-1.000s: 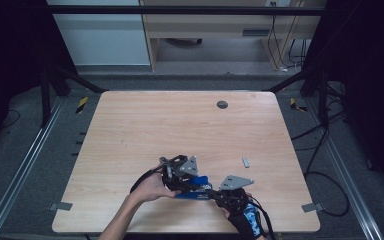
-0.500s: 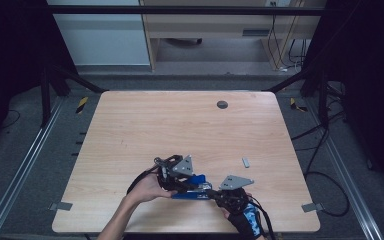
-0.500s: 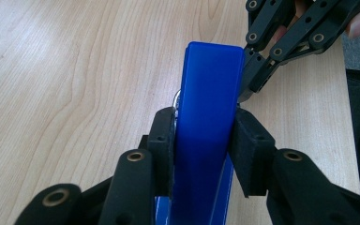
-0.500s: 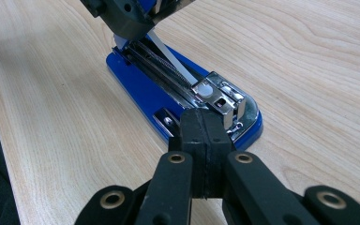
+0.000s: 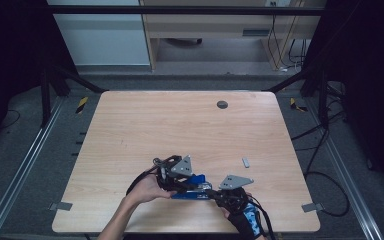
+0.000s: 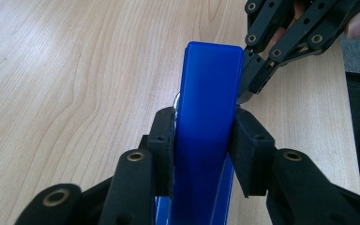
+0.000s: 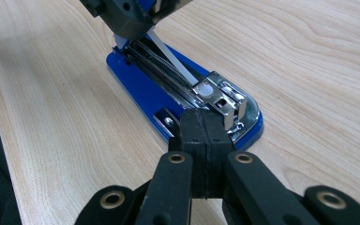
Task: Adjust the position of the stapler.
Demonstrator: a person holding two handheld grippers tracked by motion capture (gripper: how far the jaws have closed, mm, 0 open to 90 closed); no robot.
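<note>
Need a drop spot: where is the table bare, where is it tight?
Bare: the table from the dark round disc down to the grippers, and its left side. Crowded: near edge, both grippers around the blue stapler; a small grey piece sits right.

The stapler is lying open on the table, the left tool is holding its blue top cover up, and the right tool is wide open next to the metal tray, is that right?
Not quite. The right tool is shut, its pads pressed together, as the right gripper view shows. The rest holds: the stapler lies open on the table, and the left tool grips the blue cover, raised off the metal tray.
</note>
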